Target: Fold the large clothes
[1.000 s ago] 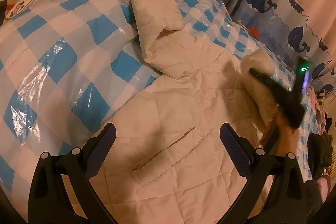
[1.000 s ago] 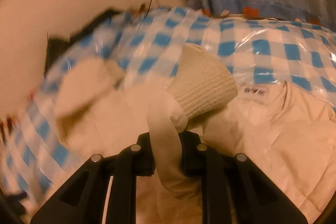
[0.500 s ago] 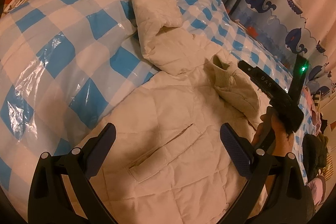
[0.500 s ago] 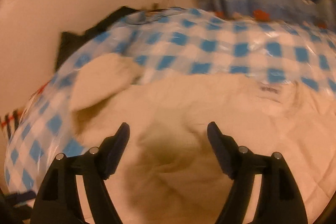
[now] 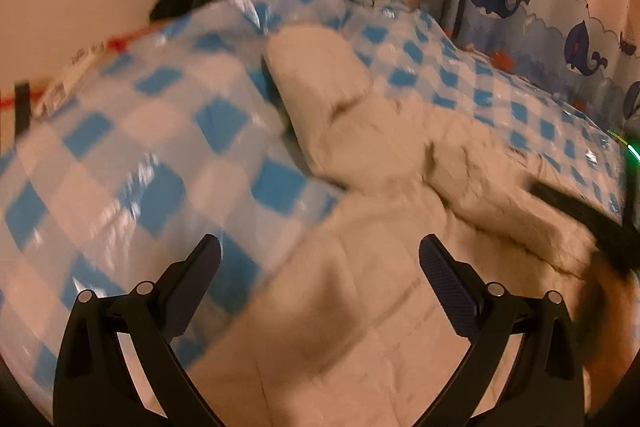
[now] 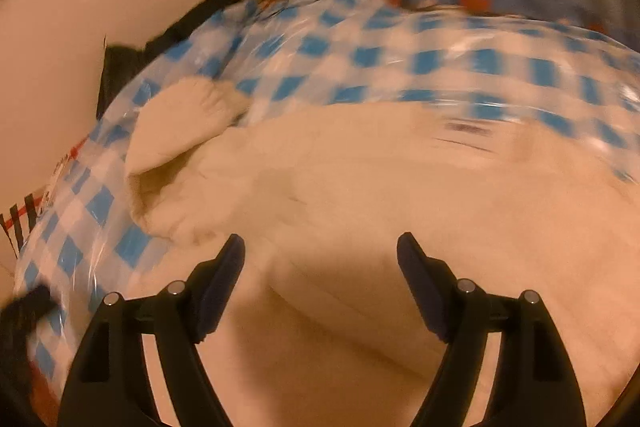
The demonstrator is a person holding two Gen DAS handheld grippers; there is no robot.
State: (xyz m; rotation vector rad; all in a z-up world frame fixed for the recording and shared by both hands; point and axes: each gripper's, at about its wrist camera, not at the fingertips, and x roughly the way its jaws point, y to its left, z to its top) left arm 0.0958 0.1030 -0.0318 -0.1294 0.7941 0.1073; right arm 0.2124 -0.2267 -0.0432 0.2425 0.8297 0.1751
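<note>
One cream quilted padded jacket [image 5: 360, 307] lies spread on the bed, its sleeve [image 5: 492, 195] laid across the chest – puffy, soft and light by the look of it, likely to spring back, so a hem or cuff seems the best hold. Under it, a glossy blue-and-white checked plastic sheet [image 5: 132, 155] crinkles. Left gripper [image 5: 320, 267] hovers wide and empty; right gripper [image 6: 320, 259] – jaws just opened – holds nothing.

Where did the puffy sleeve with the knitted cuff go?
In the left wrist view the sleeve lies folded across the cream jacket, right of centre, just below the blue checked cover and beside the open right gripper.
</note>
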